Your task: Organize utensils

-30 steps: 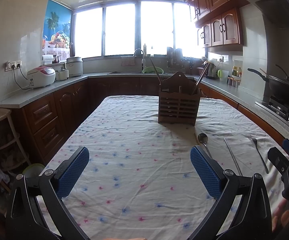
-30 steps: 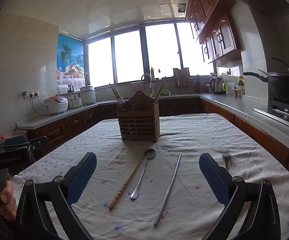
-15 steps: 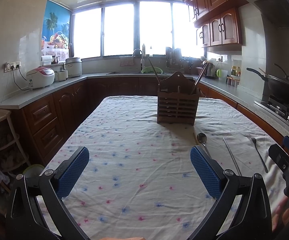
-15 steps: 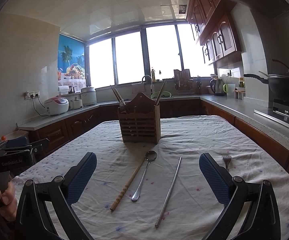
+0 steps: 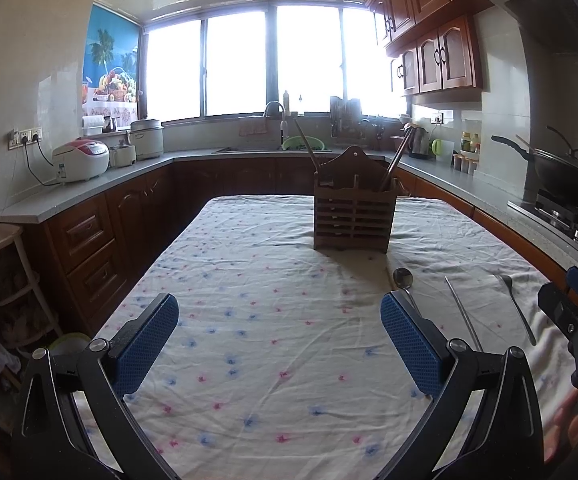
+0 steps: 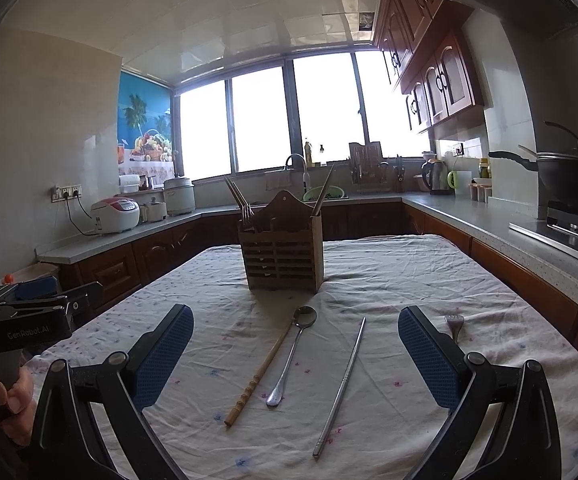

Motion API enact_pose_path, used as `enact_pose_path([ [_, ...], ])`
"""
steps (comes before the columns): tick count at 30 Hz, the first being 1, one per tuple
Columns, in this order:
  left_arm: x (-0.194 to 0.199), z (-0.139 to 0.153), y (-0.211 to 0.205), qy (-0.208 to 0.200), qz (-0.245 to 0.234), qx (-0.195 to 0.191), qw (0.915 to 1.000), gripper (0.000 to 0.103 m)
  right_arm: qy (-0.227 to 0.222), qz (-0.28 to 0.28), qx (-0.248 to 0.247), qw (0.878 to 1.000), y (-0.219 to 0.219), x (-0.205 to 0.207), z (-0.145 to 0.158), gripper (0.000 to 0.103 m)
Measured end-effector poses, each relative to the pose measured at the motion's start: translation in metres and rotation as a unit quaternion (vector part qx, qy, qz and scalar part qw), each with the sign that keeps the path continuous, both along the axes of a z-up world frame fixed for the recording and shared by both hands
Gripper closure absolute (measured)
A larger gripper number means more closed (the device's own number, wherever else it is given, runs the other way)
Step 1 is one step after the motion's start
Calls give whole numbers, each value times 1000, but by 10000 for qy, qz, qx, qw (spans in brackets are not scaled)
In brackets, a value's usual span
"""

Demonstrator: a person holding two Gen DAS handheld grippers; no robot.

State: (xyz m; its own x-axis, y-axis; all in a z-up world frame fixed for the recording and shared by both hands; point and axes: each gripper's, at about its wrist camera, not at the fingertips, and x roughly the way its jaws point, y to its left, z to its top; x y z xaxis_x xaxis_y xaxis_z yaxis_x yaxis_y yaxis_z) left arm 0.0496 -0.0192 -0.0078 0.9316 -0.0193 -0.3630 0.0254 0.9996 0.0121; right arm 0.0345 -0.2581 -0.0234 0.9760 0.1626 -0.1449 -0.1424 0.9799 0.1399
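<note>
tablecloth [image 6: 409, 276] bears spoon [image 6: 291, 354], chopsticks.

Daylight floods in through the big window [image 5: 273, 64], blown out to pure white, leaving the cabinets [image 5: 437, 56] and the near foreground dim. Fisheye bending curves the walls, and both pictures' corners fall to black.

Table [image 6: 429, 280] covered by a wrinkled white cloth [image 5: 249, 320] printed with small blue and pink flowers. Wooden slatted utensil holder [image 6: 283, 258] stands upright on the cloth toward the far end. Nearer, 4 loose pieces lie flat, roughly side by side: 1 wooden chopstick [image 6: 259, 374], 1 metal spoon [image 6: 291, 356] just beside it with bowl toward the holder, 1 metal chopstick [image 6: 341, 386], and 1 fork [image 6: 454, 324], partly hidden.
</note>
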Motion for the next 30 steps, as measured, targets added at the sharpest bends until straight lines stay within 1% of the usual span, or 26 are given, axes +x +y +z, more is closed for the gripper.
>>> enact_pose_path([
  [13,-1,3,0,-25,-28,-18,10000,0,-53,76,7,10000,0,2,6,0],
  [30,2,5,0,-1,-45,-21,10000,0,-40,90,2,10000,1,3,6,0],
])
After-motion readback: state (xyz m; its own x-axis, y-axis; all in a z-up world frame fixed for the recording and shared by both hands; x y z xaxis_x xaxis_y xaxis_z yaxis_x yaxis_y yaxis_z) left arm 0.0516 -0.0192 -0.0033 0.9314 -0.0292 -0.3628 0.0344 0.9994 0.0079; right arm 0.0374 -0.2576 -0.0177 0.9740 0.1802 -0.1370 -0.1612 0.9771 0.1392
